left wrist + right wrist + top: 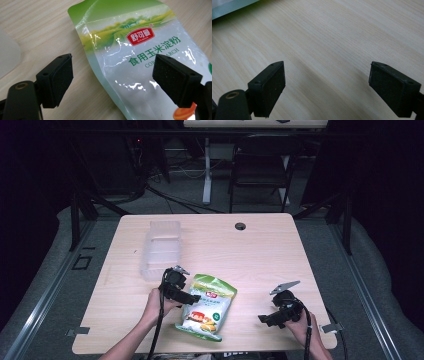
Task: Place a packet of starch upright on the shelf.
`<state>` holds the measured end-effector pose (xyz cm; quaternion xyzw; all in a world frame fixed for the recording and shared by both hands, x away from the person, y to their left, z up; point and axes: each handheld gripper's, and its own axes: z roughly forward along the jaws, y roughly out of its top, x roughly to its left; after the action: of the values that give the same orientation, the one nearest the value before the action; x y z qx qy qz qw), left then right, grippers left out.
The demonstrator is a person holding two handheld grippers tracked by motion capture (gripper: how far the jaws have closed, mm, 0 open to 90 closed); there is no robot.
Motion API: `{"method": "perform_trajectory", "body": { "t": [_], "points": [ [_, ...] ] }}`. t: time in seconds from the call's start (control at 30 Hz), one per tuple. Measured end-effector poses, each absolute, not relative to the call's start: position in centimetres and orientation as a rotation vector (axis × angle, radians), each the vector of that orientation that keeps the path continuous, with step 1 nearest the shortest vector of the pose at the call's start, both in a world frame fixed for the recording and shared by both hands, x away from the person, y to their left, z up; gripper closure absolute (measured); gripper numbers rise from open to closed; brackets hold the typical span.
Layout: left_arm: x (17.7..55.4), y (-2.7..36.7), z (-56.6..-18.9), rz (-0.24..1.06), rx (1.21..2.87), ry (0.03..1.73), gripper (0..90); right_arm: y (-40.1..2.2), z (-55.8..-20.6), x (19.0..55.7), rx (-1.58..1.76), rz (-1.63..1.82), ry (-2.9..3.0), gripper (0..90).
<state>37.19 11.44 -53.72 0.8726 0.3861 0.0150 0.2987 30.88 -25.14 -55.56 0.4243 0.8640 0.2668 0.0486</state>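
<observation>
Left gripper [112,77] jaws spread astride edge of glossy green-white plastic starch pouch [140,62]; film may slip; right gripper [327,87] jaws spread over bare wood.

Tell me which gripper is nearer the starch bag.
Left. The left gripper is at the starch bag's left edge, fingers open astride that edge. The right gripper sits open off to the bag's right, over bare table.
</observation>
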Motion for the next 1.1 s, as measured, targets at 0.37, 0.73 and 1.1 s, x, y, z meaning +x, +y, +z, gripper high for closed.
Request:
{"method": "perform_trajectory", "body": {
  "t": [0.37,0.73,1.1],
  "points": [
    [38.7,10.8,-54.7,0.003,2.281,1.077,31.7,-25.1,-55.6,30.9,1.294,0.813,2.633,13.2],
    [38.8,11.4,-55.1,0.011,2.263,1.095,70.3,-25.2,-55.5,30.9,1.284,0.802,2.638,13.4],
    [37.7,12.3,-54.9,0.050,2.286,1.033,90.0,-25.1,-55.6,30.8,1.300,0.828,2.623,13.4]
  ]
}}
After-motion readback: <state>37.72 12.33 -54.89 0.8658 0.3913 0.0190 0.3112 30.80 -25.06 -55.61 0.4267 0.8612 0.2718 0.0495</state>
